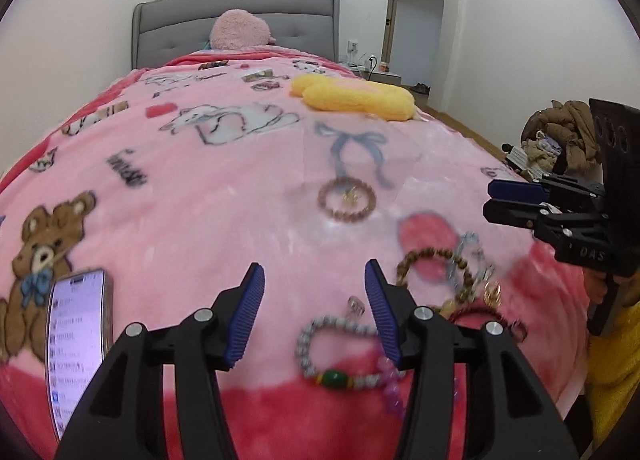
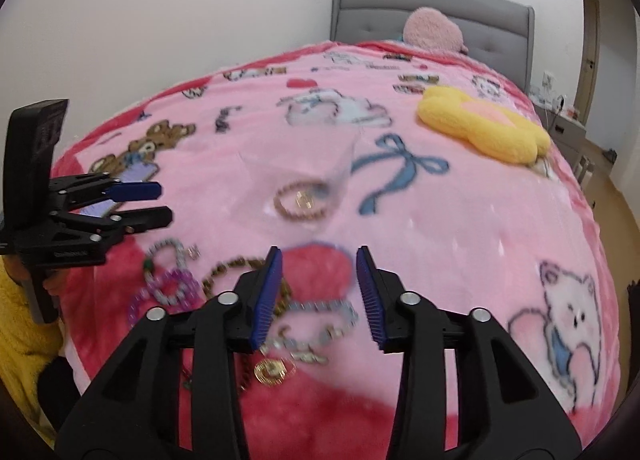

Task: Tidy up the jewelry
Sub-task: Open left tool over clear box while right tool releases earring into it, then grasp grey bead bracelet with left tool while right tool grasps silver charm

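Note:
Several bracelets lie on a pink blanket [image 1: 240, 200]. My left gripper [image 1: 316, 310] is open above a grey bead bracelet with a green bead [image 1: 340, 356]; a purple chain [image 1: 390, 384] lies beside it. A brown bead bracelet [image 1: 436, 272] and a silver chain [image 1: 468, 256] lie to the right. A pinkish bead bracelet [image 1: 347, 200] lies inside a clear container farther off. My right gripper [image 2: 320, 292] is open over the silver chain [image 2: 320, 320] and a gold pendant [image 2: 274, 371]. The clear container [image 2: 304, 180] holds the bead bracelet [image 2: 303, 200]. Each gripper shows in the other's view, left [image 2: 160, 202] and right [image 1: 490, 198].
A phone [image 1: 78, 344] with a lit screen lies at the left. A yellow plush cushion [image 1: 356, 98] and a pink plush [image 1: 240, 30] lie toward the grey headboard [image 1: 236, 8]. Clothes are piled [image 1: 560, 132] beside the bed at the right.

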